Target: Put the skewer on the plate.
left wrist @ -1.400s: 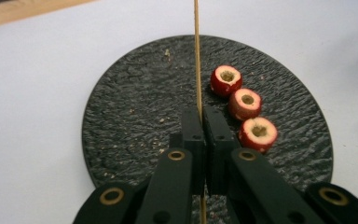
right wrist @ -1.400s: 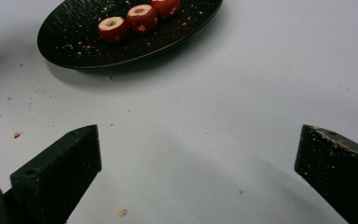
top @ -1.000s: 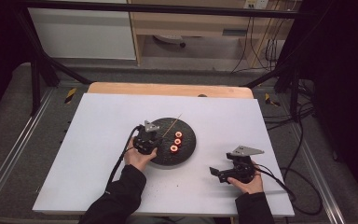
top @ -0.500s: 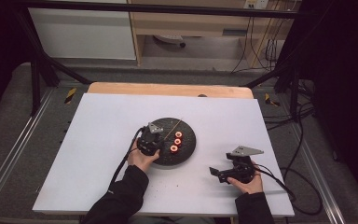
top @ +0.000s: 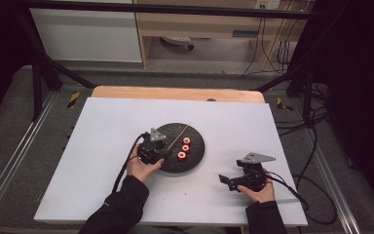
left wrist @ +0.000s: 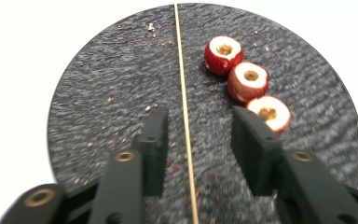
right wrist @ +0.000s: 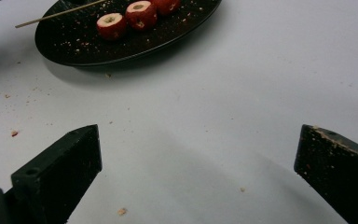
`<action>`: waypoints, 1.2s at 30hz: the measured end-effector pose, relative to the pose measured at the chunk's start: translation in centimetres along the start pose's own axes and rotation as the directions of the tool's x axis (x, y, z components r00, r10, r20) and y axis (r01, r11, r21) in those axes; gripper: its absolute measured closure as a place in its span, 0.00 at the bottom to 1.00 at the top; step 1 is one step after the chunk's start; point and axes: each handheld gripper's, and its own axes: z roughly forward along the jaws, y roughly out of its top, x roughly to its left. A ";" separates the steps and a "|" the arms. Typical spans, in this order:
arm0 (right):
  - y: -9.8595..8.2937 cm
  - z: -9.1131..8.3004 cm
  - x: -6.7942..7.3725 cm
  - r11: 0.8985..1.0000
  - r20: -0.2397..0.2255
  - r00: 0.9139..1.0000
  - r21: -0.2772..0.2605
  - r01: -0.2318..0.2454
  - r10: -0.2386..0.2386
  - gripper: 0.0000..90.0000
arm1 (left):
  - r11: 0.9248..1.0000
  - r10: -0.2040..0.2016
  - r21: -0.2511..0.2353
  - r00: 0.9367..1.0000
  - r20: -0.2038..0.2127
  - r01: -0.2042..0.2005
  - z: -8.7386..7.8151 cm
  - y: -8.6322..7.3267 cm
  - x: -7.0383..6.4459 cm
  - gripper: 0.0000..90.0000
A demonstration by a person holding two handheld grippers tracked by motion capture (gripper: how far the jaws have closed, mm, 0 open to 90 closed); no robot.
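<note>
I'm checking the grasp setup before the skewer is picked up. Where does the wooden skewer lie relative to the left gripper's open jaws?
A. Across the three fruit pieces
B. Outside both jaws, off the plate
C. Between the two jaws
C: in the left gripper view the skewer runs up the dark plate between the left gripper's open jaws, beside the fruit pieces.

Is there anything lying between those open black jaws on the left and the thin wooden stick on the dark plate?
Nothing visible does. The skewer lies bare on the plate, running between the open jaws of the left gripper. The three cored fruits sit off to one side.
</note>
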 end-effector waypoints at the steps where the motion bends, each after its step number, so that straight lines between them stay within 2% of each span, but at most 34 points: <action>1: 0.0 0.0 0.0 1.000 0.000 1.000 0.000 0.000 0.000 0.02 | 1.000 0.009 -0.006 1.000 0.004 -0.009 -0.4 -0.1 0.1 0.56; 5: 0.0 0.0 0.0 1.000 0.002 1.000 0.000 -0.002 0.002 0.02 | 0.999 0.028 -0.036 0.999 0.019 -0.028 -1.8 -0.9 0.6 0.42; 10: 0.0 -0.1 0.0 1.000 -0.001 1.000 -0.002 0.001 -0.001 0.02 | 0.998 0.055 -0.037 0.998 0.023 -0.054 -3.6 -2.3 1.4 0.27; 17: 0.0 -0.2 0.0 1.000 -0.003 1.000 -0.001 -0.005 0.005 0.02 | 0.996 0.058 -0.068 0.998 0.017 -0.057 -6.5 -5.4 2.8 0.14; 23: 0.0 -0.1 0.1 1.000 -0.008 1.000 0.004 -0.001 0.001 0.01 | 0.997 0.031 -0.068 0.999 0.013 -0.030 -8.3 -8.2 4.1 0.08; 29: -0.1 -0.1 0.1 1.000 -0.012 1.000 0.008 0.010 -0.010 0.01 | 0.998 0.001 -0.069 1.000 0.008 0.000 -8.7 -10.7 5.0 0.07; 36: -0.2 0.0 0.2 1.000 -0.017 1.000 0.020 0.015 -0.015 0.01 | 0.997 -0.021 -0.077 1.000 0.010 0.022 -8.8 -12.0 5.6 0.07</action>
